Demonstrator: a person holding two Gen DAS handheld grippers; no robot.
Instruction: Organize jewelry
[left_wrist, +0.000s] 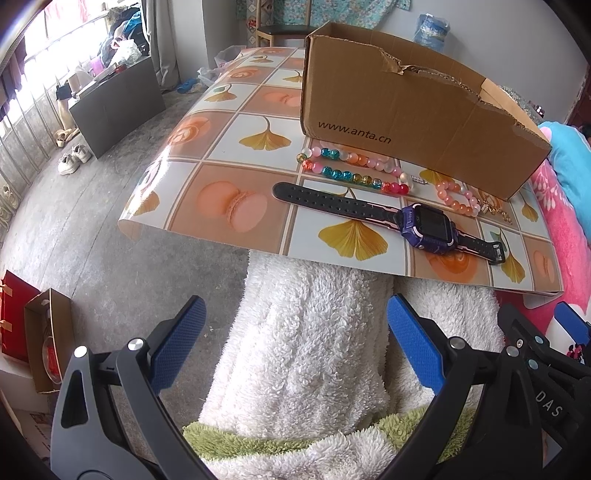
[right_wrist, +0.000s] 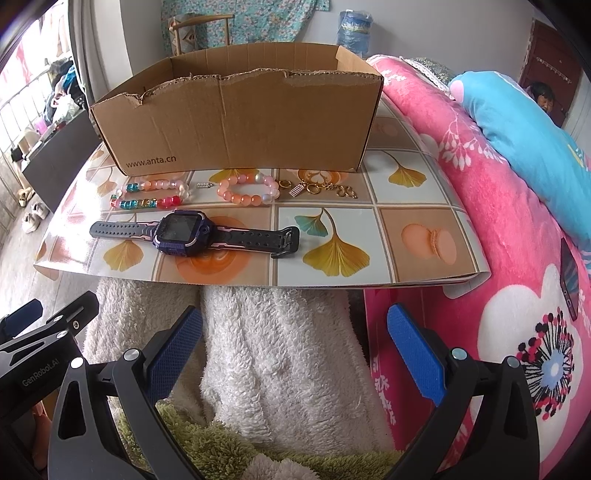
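Note:
A patterned mat (left_wrist: 229, 147) (right_wrist: 417, 192) bears a torn cardboard box (left_wrist: 406, 122) (right_wrist: 236, 129). In front of the box lie a multicoloured bead string (left_wrist: 351, 170) (right_wrist: 147, 195), a peach bead bracelet (left_wrist: 456, 199) (right_wrist: 247, 190), a gold chain (left_wrist: 496, 212) (right_wrist: 321, 188) and a purple smartwatch (left_wrist: 428, 225) (right_wrist: 181, 232) with a black strap. My left gripper (left_wrist: 295, 343) hangs open below the mat's front edge, over white fleece. My right gripper (right_wrist: 295, 343) is open too, below the mat and holding nothing.
White fleece (left_wrist: 314, 332) (right_wrist: 277, 350) covers the lap below the mat. A pink floral blanket (right_wrist: 498, 258) and blue pillow (right_wrist: 524, 140) lie at the right. The floor at left holds shoes (left_wrist: 74, 158), a dark cabinet (left_wrist: 118, 107) and a red box (left_wrist: 14, 314).

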